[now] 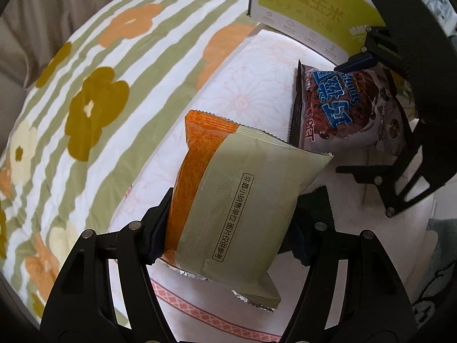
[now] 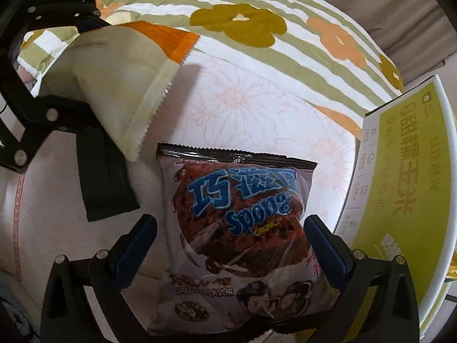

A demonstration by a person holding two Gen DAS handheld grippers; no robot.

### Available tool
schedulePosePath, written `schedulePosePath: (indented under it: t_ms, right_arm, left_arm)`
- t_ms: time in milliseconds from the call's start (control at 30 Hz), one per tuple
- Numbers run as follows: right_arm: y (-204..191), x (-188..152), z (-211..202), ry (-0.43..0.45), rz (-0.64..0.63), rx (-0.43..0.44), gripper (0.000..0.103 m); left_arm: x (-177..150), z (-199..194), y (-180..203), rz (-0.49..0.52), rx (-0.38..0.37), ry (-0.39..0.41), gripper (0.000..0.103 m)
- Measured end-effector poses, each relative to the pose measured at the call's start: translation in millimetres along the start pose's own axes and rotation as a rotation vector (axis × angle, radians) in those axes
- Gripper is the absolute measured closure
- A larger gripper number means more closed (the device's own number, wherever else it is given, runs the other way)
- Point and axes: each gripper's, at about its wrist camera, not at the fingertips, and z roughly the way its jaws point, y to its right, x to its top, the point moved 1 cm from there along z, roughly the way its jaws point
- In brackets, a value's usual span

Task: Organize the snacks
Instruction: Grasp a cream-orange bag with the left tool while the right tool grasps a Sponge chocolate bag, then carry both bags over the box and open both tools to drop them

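From the left wrist, the left tongs (image 1: 228, 223) clamp the orange and beige snack packet (image 1: 228, 200), held left of the green box (image 1: 308, 8). From the right wrist, the right tongs (image 2: 228, 245) grip the chocolate sponge packet (image 2: 240, 228) just left of that box (image 2: 400, 200), over the white floral cloth (image 2: 242, 108).

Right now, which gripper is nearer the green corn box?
Right. The right gripper, holding the chocolate Sponge Crunch packet, sits beside the green corn box; the left gripper is farther back.

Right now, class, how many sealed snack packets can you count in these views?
2: an orange-and-beige foil packet in the left claw, and a chocolate sponge-cake packet in the right claw. Others may be hidden.
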Motion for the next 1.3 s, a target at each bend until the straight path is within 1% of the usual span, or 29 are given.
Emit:
schedulePosePath:
  t_ms: [33,67,100,133,167,233,333,533,600,667,767,833,1000,1133,1300]
  right_arm:
    - [0.7,-1.8,1.0,-0.003,0.001,-0.01,0.013]
    - [1.8,-2.5,2.1,-0.008,0.002,-0.022,0.021]
    - [3.5,-3.4,1.5,-0.006,0.004,-0.028,0.026]
    - [5.9,-3.6,-0.6,0.002,0.015,-0.02,0.027]
    - [8.5,-3.8,-2.0,0.006,0.03,-0.007,0.031]
    - [11.6,-4.5,-7.1,0.019,0.059,0.002,0.032]
    - [9.1,-5.0,-25.6,0.068,0.072,-0.003,0.033]
    - [7.6,-4.4,-82.2,0.162,0.113,-0.006,0.033]
    - [10.9,-7.0,-100.7,0.184,0.132,-0.019,0.033]
    - [17.2,-11.8,-118.5,0.213,0.16,-0.01,0.033]
    - [33.2,-20.2,-142.6,0.265,0.209,0.009,0.033]
    - [45.8,-31.7,-158.3,0.293,0.245,0.02,0.033]
    - [92.5,-63.6,-186.7,0.358,0.295,0.009,0.033]
    - [138.0,-93.8,-199.3,0.39,0.314,0.002,0.033]
    - [201.0,-126.4,-202.6,0.416,0.318,-0.019,0.033]
  left_arm:
    - [-1.0,-2.0,-0.2,-0.008,0.002,0.005,0.038]
    - [-1.7,-3.7,-0.1,-0.014,0.004,0.007,0.038]
    - [-2.2,-4.9,-0.6,-0.019,0.005,0.009,0.038]
    - [-3.0,-7.6,-0.8,-0.027,0.008,0.013,0.038]
    - [-3.5,-10.2,-1.0,-0.034,0.01,0.017,0.038]
    - [-4.6,-15.2,-1.1,-0.047,0.013,0.024,0.038]
    - [-6.1,-26.4,-1.3,-0.062,0.024,0.038,0.038]
    - [-6.0,-62.6,1.7,-0.094,0.05,0.07,0.038]
    - [-3.2,-79.1,4.2,-0.105,0.057,0.093,0.038]
    - [2.1,-97.0,6.8,-0.115,0.068,0.116,0.038]
    - [13.4,-123.4,12.3,-0.131,0.096,0.15,0.038]
    - [22.3,-139.0,17.9,-0.139,0.118,0.173,0.038]
    - [55.6,-165.3,43.7,-0.17,0.161,0.215,0.038]
    - [90.1,-170.1,81.5,-0.219,0.166,0.243,0.038]
    - [136.4,-153.6,137.0,-0.296,0.125,0.267,0.038]
